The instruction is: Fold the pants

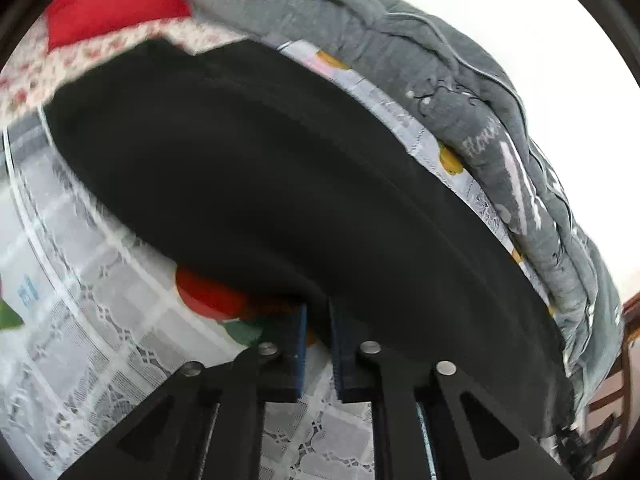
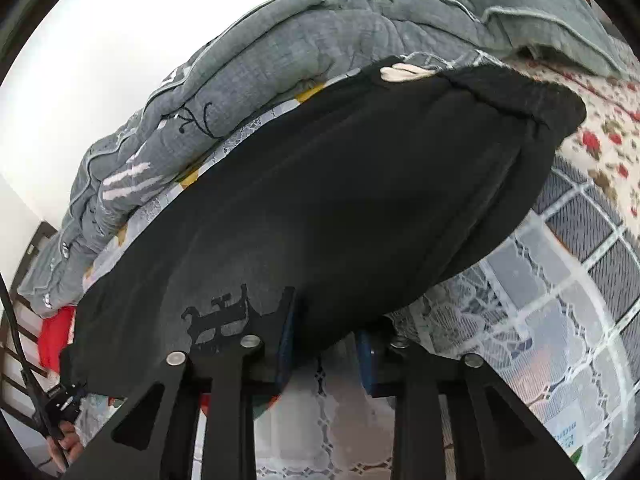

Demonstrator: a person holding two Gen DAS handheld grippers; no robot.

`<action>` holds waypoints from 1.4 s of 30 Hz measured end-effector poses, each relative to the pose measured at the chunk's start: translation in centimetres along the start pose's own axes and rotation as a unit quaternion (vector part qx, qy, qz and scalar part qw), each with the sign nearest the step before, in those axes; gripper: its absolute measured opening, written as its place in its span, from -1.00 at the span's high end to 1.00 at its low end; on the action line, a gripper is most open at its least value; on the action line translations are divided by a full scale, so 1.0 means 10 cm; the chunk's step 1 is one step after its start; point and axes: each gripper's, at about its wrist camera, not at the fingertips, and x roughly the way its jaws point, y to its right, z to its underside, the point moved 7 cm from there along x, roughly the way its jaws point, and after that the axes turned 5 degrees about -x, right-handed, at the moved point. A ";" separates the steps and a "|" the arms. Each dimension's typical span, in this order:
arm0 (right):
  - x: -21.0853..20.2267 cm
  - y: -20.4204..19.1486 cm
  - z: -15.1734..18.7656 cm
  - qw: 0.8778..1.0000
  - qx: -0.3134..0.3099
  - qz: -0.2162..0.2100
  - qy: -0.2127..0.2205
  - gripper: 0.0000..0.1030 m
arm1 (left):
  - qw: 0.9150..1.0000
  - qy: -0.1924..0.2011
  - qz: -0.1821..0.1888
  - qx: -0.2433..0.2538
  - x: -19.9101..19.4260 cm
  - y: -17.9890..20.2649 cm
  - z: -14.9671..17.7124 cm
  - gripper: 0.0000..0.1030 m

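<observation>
Nearest in the left wrist view, the left gripper (image 1: 318, 320) is seen with its two blue-padded fingers (image 1: 301, 344) drawn close together, and the near edge of the black pants (image 1: 256, 168) is pinched between them. In the right wrist view, the right gripper (image 2: 326, 340) is seen with its fingers (image 2: 285, 354) a little apart, and the near edge of the pants (image 2: 320, 184) hangs down between the blue pads; it cannot be told for sure whether the cloth is pressed by both pads. At the bottom left of that view, a hand (image 2: 66, 446) is seen on a black handle. Under both grippers a white lace cover (image 1: 100, 320) with a square pattern is spread on the bed, and a red and green fruit print (image 1: 212, 300) is seen through it. The pants are laid flat across the bed, just past the grippers, and their gathered waistband (image 2: 532, 96) is seen at the far right of the right wrist view. Beyond the pants, a strip of pale printed sheet (image 1: 404, 120) is shown. A thick grey quilt (image 1: 400, 48) is piled along the far edge, touching the pants at the waistband end. A flowered cloth (image 2: 600, 136) is seen beside the waistband, and a red cloth (image 1: 108, 4) lies farther off.
</observation>
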 end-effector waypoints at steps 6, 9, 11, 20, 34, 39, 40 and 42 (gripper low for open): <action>-0.23 -0.27 -0.28 0.997 -0.067 0.013 0.037 0.64 | 0.998 0.048 0.014 0.044 -0.32 0.32 -0.27 0.82; -0.26 -0.35 -0.46 0.996 -0.076 0.005 0.043 0.65 | 0.997 0.058 0.025 0.054 -0.37 0.51 -0.50 0.82; -0.25 -0.38 -0.60 0.996 -0.074 -0.005 0.051 0.66 | 0.995 0.071 0.021 0.068 -0.37 0.68 -0.64 0.82; 0.09 -0.62 -1.02 0.992 -0.111 0.005 0.059 0.67 | 0.986 0.110 -0.019 0.127 0.04 1.28 -1.04 0.82; 0.84 -0.73 -1.40 0.996 -0.083 0.015 0.024 0.36 | 0.974 0.078 -0.090 0.190 0.76 1.54 -1.05 0.31; 0.63 -0.86 -1.12 0.991 -0.132 0.001 0.000 0.25 | 0.975 0.101 -0.058 0.189 0.38 1.54 -0.88 -0.44; 0.57 -0.87 -1.04 0.990 -0.141 0.006 -0.002 0.23 | 0.975 0.095 -0.056 0.193 0.32 1.54 -0.81 -0.44; 0.44 -0.84 -0.88 0.988 -0.153 0.014 -0.009 0.23 | 0.976 0.079 -0.052 0.196 0.22 1.49 -0.66 -0.45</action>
